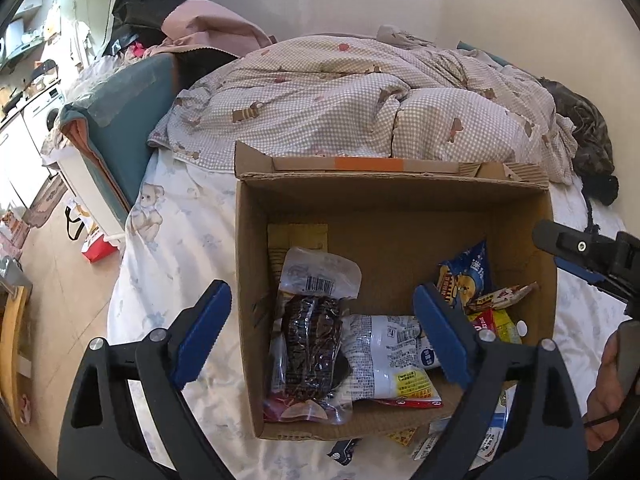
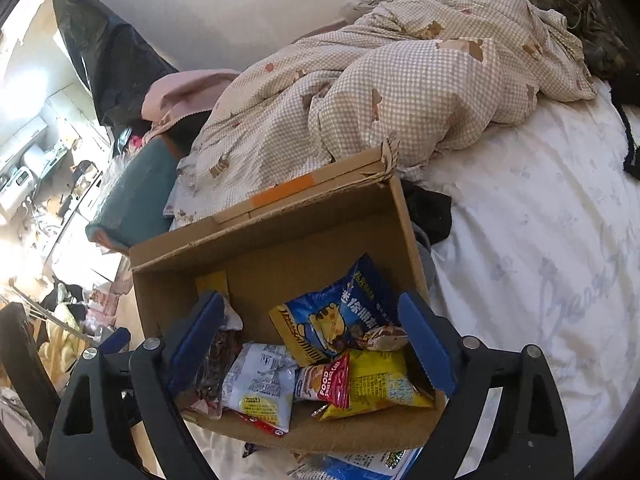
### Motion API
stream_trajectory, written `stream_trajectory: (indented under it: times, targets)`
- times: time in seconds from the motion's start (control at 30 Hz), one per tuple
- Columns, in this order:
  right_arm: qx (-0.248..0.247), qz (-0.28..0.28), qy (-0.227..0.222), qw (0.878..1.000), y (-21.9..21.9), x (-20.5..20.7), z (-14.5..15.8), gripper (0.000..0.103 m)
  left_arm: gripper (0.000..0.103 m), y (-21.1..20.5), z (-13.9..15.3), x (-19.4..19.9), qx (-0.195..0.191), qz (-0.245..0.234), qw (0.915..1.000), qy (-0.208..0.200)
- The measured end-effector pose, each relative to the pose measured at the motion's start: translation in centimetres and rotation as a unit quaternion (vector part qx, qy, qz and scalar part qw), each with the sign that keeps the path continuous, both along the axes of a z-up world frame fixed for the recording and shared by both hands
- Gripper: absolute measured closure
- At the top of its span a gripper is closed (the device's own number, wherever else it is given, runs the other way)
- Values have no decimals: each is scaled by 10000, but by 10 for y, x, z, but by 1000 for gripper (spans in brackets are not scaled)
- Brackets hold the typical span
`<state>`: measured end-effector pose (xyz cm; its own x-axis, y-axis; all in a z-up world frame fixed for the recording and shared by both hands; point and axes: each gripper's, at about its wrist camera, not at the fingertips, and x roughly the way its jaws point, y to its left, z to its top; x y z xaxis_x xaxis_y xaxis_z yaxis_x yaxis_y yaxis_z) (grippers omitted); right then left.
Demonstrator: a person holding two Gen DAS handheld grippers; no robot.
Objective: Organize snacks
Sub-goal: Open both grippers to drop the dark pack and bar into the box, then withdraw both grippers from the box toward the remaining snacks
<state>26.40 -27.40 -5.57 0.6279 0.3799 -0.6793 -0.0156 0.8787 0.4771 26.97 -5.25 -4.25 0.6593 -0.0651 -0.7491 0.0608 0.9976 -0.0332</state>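
Observation:
An open cardboard box (image 1: pixel 392 204) (image 2: pixel 280 236) stands on the bed with several snack packets inside. Among them are a clear bag of dark dried fruit (image 1: pixel 312 332) (image 2: pixel 214 364), a white packet (image 1: pixel 392 356) (image 2: pixel 260 384), a blue packet (image 1: pixel 464 276) (image 2: pixel 340 312), a yellow packet (image 1: pixel 496 324) (image 2: pixel 380 384) and a small red packet (image 2: pixel 332 380). My left gripper (image 1: pixel 324 332) hovers open over the box's left side with nothing between its pads. My right gripper (image 2: pixel 312 344) hangs open above the blue and yellow packets, holding nothing; it also shows at the right edge (image 1: pixel 592 256).
A checked quilt (image 1: pixel 360 100) (image 2: pixel 400 92) lies heaped behind the box. More packets (image 1: pixel 460 440) (image 2: pixel 368 460) lie on the white sheet (image 2: pixel 540 240) in front of the box. The bed's edge drops to the floor (image 1: pixel 52 264) on the left, beside a teal cushion (image 1: pixel 124 120).

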Motion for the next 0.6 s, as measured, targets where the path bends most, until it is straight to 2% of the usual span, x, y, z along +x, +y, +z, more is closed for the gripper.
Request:
stream_trajectory:
  times: [0.33, 0.6]
  targets:
    - [177, -83, 0, 9998, -4, -14, 9, 11, 12, 14, 4, -6, -200, 210, 9995, 117]
    - [-159, -26, -33, 9999, 2, -46, 20, 11, 12, 25, 19, -38, -141, 143, 9998, 30]
